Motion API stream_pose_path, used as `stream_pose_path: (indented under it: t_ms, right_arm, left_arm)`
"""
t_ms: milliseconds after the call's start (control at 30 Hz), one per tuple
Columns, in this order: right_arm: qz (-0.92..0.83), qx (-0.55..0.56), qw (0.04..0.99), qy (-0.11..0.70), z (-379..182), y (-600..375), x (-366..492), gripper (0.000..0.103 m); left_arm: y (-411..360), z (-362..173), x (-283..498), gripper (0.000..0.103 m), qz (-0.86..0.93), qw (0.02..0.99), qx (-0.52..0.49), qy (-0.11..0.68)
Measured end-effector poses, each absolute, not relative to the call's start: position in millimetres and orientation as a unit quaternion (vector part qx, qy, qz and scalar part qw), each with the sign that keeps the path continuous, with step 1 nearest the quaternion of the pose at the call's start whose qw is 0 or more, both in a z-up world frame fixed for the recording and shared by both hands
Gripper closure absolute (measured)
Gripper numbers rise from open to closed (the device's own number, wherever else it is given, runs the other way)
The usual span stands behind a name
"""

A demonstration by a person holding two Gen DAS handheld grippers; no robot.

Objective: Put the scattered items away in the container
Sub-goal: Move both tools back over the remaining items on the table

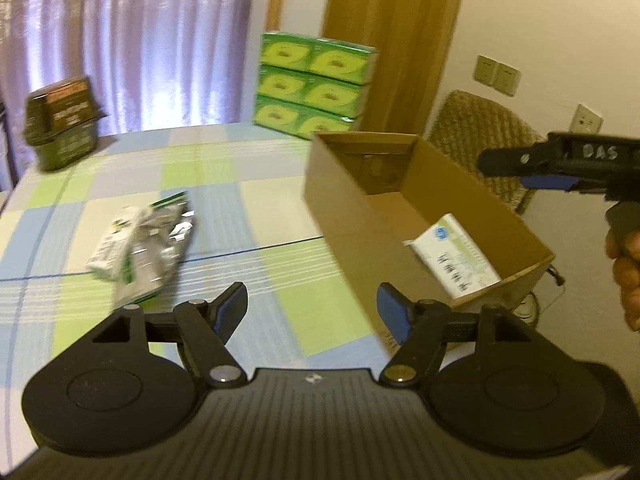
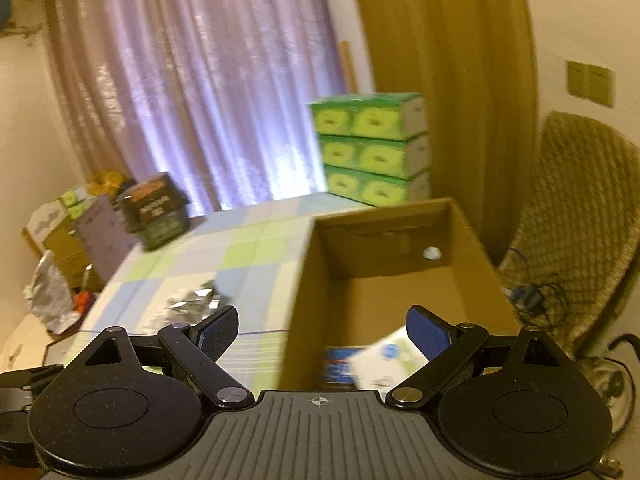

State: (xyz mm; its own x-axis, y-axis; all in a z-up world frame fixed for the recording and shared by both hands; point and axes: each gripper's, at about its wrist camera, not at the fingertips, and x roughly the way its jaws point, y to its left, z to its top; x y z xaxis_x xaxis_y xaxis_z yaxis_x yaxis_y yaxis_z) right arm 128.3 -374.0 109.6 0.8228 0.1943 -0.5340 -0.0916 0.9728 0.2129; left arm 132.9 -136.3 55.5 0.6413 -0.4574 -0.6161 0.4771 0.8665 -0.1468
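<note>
An open cardboard box (image 1: 348,204) stands on the right part of the checked table; in the right wrist view the box (image 2: 304,280) fills the middle. A white carton with green print (image 1: 456,258) lies inside it, seen also as the carton (image 2: 390,360) beside a blue packet (image 2: 338,364). Crumpled silver and green pouches (image 1: 140,246) lie on the cloth left of the box. My left gripper (image 1: 312,304) hovers open above the table between pouches and box, holding nothing. My right gripper (image 2: 322,330) is open above the box's near end; its side (image 1: 560,164) shows at the right.
A dark green tin (image 1: 62,124) stands at the table's far left corner. Stacked green cartons (image 1: 316,84) sit at the far edge by a curtain. A wicker chair (image 1: 484,136) is behind the box. Clutter and cardboard boxes (image 2: 64,248) lie beyond the table's left side. A hand (image 1: 628,272) holds the right gripper.
</note>
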Motion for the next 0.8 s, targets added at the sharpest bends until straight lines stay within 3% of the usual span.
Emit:
stream_pose_path:
  t_ms: [500, 800]
  right_arm:
    - [0.18, 0.063, 0.92, 0.342, 79.7, -257.8, 164.6, 0.007]
    - [0.199, 0.057, 0.9, 0.385, 40.7, -217.6, 222.9, 0.007]
  left_arm:
    - [-20.0, 34.2, 148.5, 0.033, -0.17, 0.922, 0.037, 0.345]
    - [19.2, 4.7, 201.9, 0.033, -0.162, 0.916, 0.054, 0.364]
